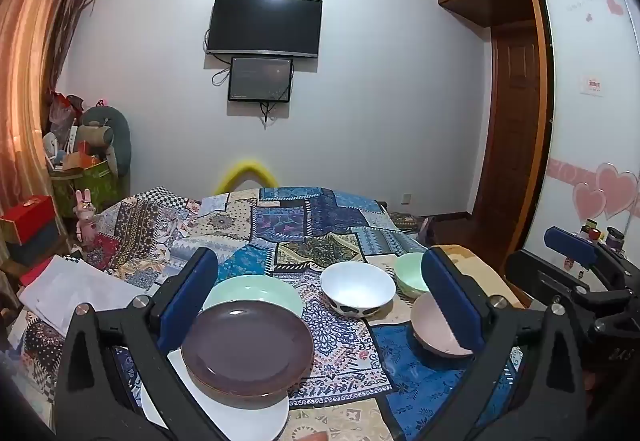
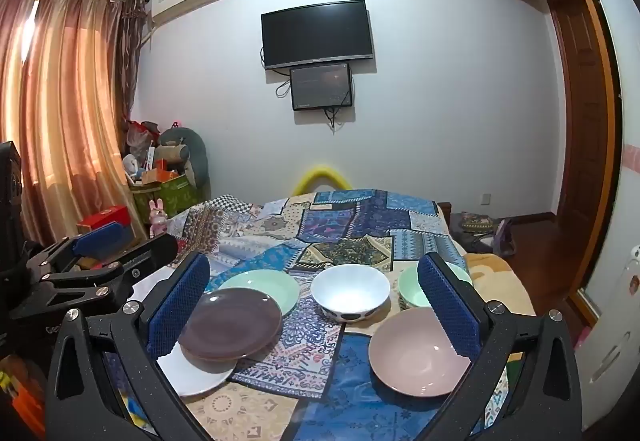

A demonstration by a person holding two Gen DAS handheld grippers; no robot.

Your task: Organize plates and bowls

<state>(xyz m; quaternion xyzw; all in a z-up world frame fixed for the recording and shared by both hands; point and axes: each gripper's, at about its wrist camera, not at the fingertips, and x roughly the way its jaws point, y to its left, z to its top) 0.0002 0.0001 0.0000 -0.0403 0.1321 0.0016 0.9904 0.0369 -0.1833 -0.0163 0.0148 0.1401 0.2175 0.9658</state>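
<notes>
On the patchwork cloth [image 1: 320, 225] a brown plate [image 1: 248, 347] lies on a white plate [image 1: 224, 413], with a mint plate [image 1: 256, 293] just behind. To the right are a white bowl with black spots [image 1: 358, 289], a mint bowl [image 1: 410, 275] and a pink bowl [image 1: 436, 325], half hidden by a finger. My left gripper [image 1: 320, 301] hovers open over them, holding nothing. In the right wrist view I see the same brown plate [image 2: 230, 323], white plate [image 2: 196, 373], mint plate [image 2: 260, 287], spotted bowl [image 2: 350, 291], mint bowl [image 2: 412, 289] and pink bowl [image 2: 420, 353]. My right gripper [image 2: 314, 305] is open and holds nothing.
White sheets [image 1: 68, 293] lie at the cloth's left edge, near a pink rabbit toy [image 1: 84, 217] and a red box [image 1: 28, 217]. A cluttered green bin [image 2: 168, 193] stands by the curtain. A wooden wardrobe [image 1: 516, 113] is on the right.
</notes>
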